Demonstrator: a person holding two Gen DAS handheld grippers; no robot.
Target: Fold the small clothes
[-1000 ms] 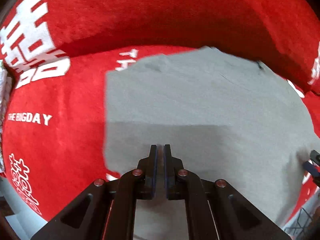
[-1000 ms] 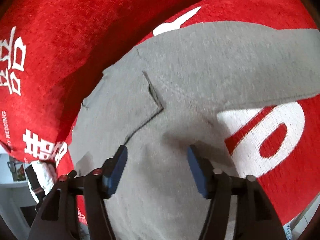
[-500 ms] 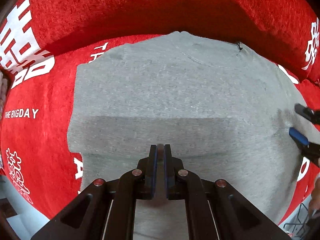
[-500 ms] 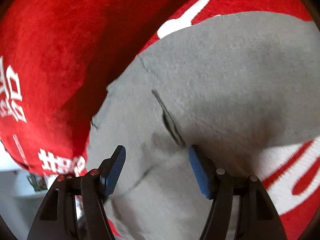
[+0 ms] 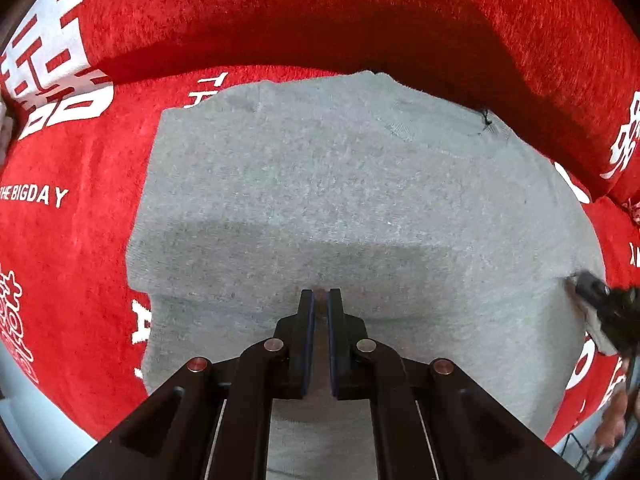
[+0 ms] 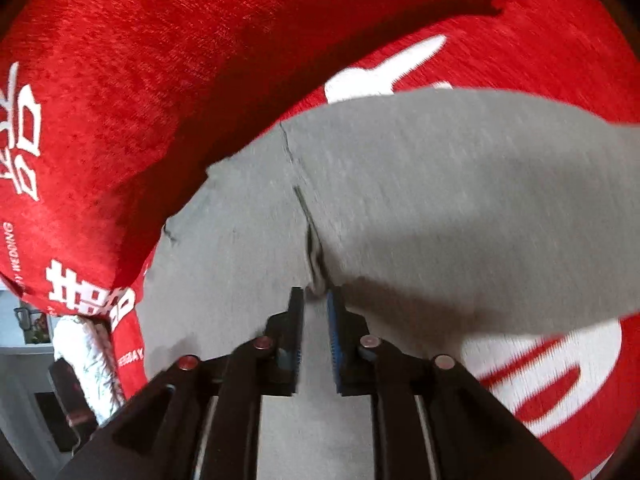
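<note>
As the right hand-held gripper (image 6: 316,300) closes – wide a second ago – onto a raised fold of the grey garment (image 5: 340,208), lying on the red sofa cover (image 5: 72,240), the left hand-held gripper (image 5: 321,300) stays shut above it – another fold looks imminent.

A home, most likely a living room, is suggested. A sofa (image 5: 360,12) is draped in a red plush cover (image 6: 120,80) printed with white Chinese double-happiness characters (image 5: 52,80) and the English words "THE BIGDAY" (image 5: 34,196), a wedding-style design. A grey garment (image 5: 340,200) is spread on the seat. At the lower left of the right wrist view, a pale wall and what may be a small framed picture (image 6: 34,330) are seen, too blurred to be made out clearly.
</note>
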